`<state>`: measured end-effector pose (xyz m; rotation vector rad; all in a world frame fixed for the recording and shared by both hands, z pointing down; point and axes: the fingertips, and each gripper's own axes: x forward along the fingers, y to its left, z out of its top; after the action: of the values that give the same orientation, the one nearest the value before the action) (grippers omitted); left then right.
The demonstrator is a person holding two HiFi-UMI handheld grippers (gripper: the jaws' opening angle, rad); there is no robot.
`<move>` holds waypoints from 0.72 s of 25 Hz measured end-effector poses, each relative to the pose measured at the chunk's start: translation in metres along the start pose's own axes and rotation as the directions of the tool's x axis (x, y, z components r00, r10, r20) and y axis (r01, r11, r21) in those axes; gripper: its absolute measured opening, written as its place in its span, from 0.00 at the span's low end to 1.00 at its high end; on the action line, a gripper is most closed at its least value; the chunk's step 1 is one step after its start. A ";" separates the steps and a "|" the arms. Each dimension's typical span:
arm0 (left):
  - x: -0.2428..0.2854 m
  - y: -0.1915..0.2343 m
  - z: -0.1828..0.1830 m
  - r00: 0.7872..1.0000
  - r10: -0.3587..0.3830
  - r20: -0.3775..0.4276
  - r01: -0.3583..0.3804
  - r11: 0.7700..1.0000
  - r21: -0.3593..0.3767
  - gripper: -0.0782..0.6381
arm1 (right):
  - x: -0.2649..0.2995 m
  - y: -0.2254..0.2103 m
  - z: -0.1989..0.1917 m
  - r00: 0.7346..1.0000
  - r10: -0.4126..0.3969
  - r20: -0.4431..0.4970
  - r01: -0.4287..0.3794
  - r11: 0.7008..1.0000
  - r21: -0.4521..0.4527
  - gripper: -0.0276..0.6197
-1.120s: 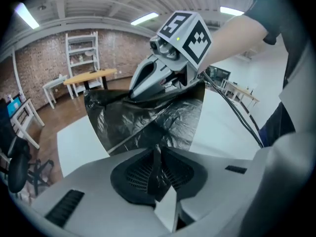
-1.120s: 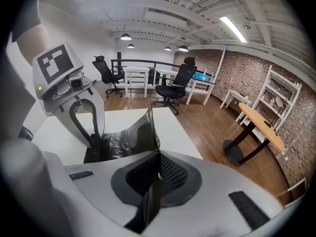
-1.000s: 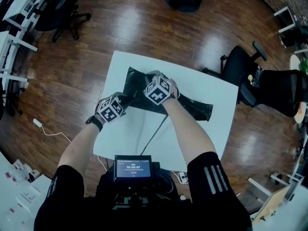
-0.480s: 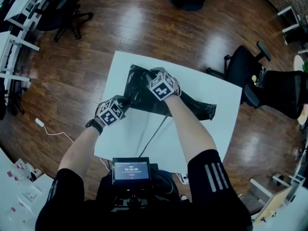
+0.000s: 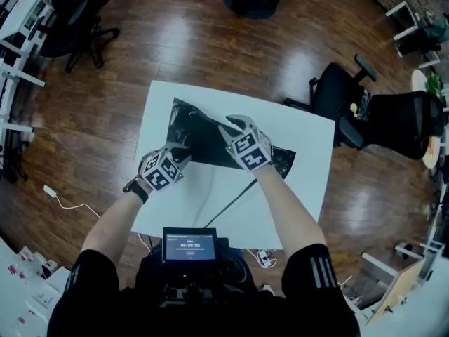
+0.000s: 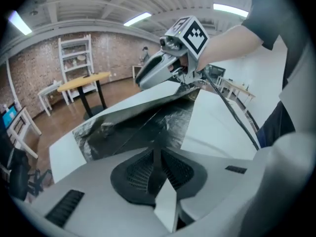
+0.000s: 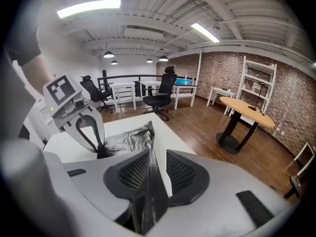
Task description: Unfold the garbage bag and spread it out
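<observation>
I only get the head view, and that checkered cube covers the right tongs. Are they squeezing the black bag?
Observer: No. In the right gripper view the right tongs have just been opening; the garbage bag sits between them, not squeezed.
Operator: And the left tongs?
Observer: The left gripper view shows the left tongs shut on the bag's edge.
Operator: What's above us?
Observer: Long ceiling lights, switched on.

I see a black, glossy, thin plastic garbage bag (image 5: pixel 200 139), partly unfolded and creased. It lies as a long band across the far half of the white bench (image 5: pixel 295 195), with its near edge lifted at two points.
</observation>
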<state>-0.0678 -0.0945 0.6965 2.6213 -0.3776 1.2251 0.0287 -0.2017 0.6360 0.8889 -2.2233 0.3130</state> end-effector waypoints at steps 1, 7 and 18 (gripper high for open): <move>0.007 -0.010 0.009 1.000 -0.018 0.005 0.017 1.000 0.025 0.18 | -0.003 0.004 -0.011 1.000 0.007 -0.024 -0.007 1.000 -0.007 0.27; 0.048 -0.053 0.036 0.996 -0.090 -0.019 0.092 0.986 0.141 0.18 | -0.004 0.034 -0.063 0.991 0.037 -0.127 -0.043 0.998 -0.044 0.35; 0.078 -0.063 0.017 0.983 -0.131 -0.129 0.147 0.981 0.123 0.18 | 0.005 0.041 -0.140 0.938 0.013 -0.346 -0.053 0.993 -0.108 0.09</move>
<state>0.0127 -0.0513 0.7405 2.6132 -0.0914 1.3959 0.0720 -0.1110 0.7415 0.6761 -1.9109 0.3246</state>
